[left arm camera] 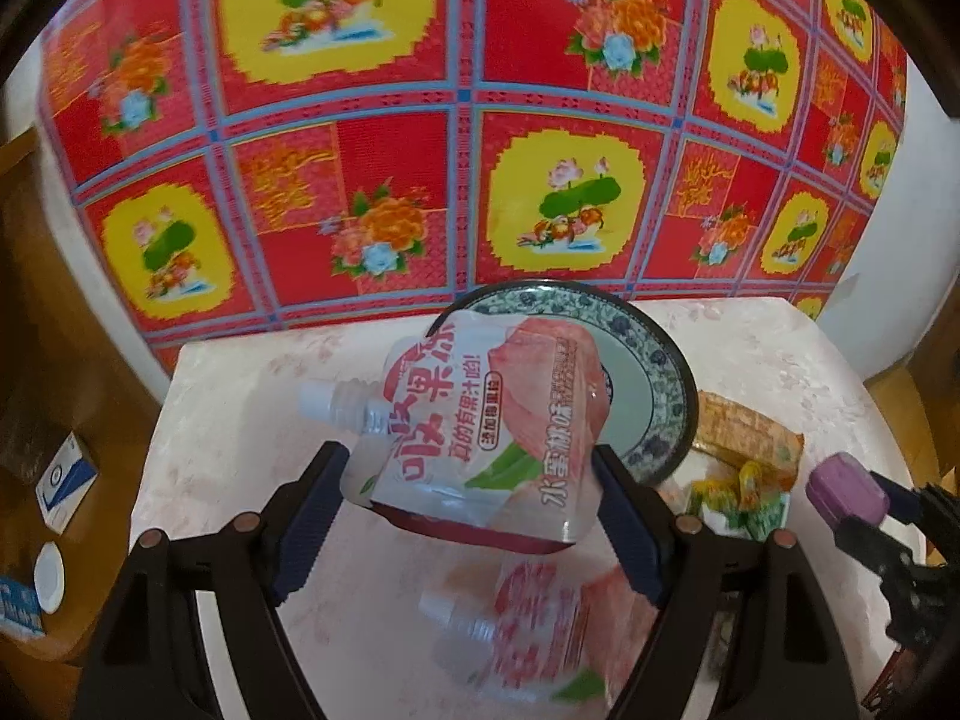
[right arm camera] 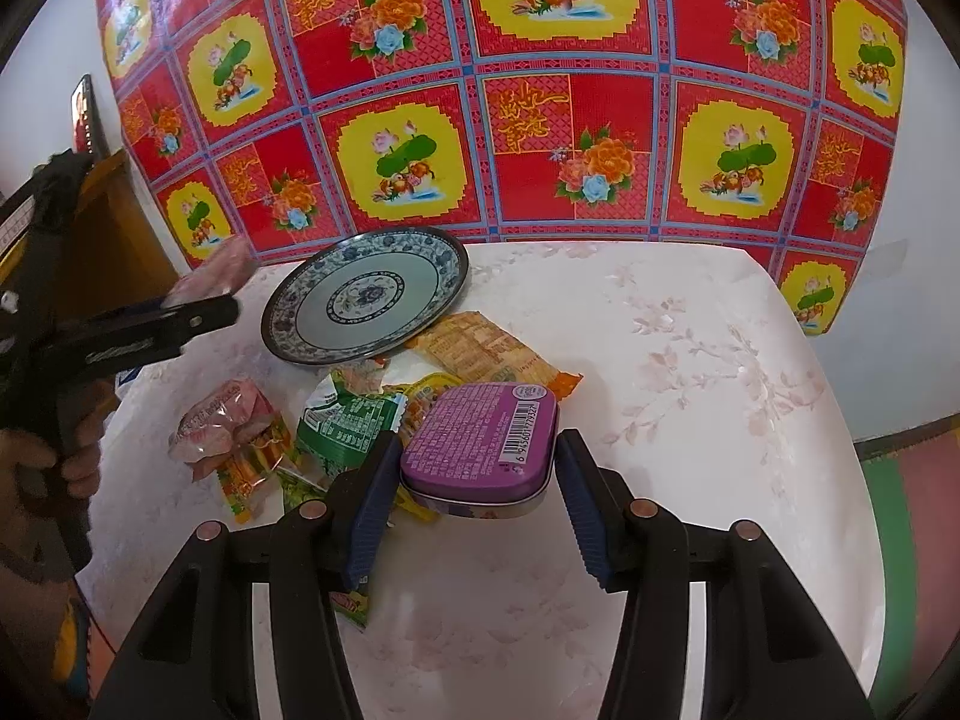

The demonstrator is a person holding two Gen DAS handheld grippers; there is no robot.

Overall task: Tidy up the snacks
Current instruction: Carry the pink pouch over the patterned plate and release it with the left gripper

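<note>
My left gripper [left arm camera: 471, 480] is shut on a pink peach jelly pouch [left arm camera: 480, 420] with a white spout cap, held above the table near the blue-patterned plate [left arm camera: 654, 402]. A second peach pouch [left arm camera: 528, 630] lies blurred on the table below it. My right gripper [right arm camera: 477, 468] is shut on a purple tin [right arm camera: 480, 441], barcode side up, lifted above the snack pile. The plate [right arm camera: 366, 294] shows empty in the right wrist view. The left gripper with its pouch [right arm camera: 210, 273] shows at the left there; the tin [left arm camera: 846, 489] shows at the right in the left wrist view.
On the white floral tablecloth [right arm camera: 690, 360] lie an orange wafer packet [right arm camera: 486, 351], a green packet [right arm camera: 348, 420], the second pink pouch [right arm camera: 222, 426] and small candy sticks [right arm camera: 252, 474]. A red patterned cloth [right arm camera: 510, 90] hangs behind. Brown furniture [left arm camera: 54, 330] stands left.
</note>
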